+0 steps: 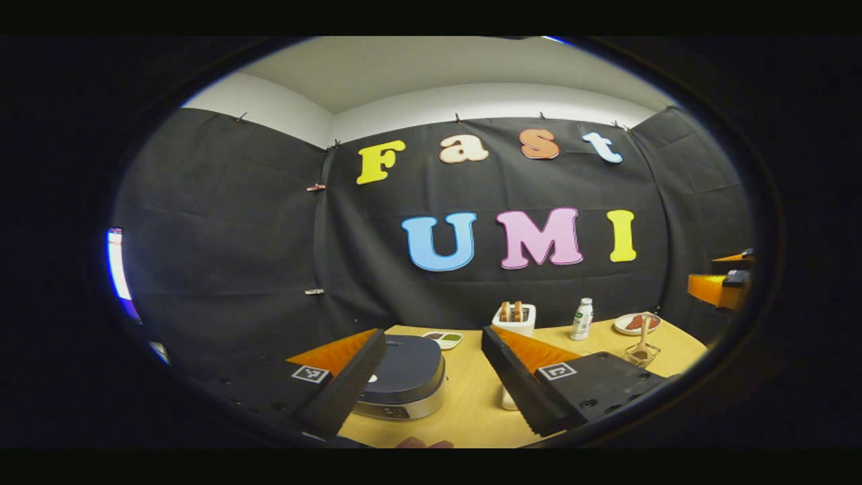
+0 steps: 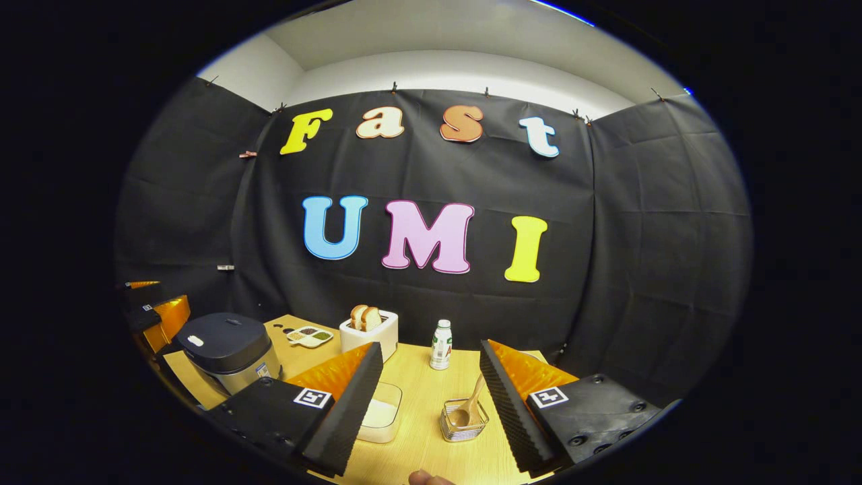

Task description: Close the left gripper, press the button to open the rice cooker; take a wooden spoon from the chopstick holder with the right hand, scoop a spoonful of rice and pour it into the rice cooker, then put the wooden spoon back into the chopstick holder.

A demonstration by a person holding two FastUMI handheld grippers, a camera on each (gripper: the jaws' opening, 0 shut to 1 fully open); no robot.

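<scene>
Nothing's done yet: my left gripper [image 1: 431,380] and right gripper [image 2: 431,397] both gape empty, the cooker [image 2: 225,350] sits lid-down, the spoon [image 2: 470,407] waits in its holder [image 2: 463,424] right of the cooker, rice [image 2: 380,412] between them.

Each gripper [image 2: 431,397] has ribbed fingers [image 2: 343,411] on orange-backed black bodies with screws and square tags [image 2: 313,397]
</scene>
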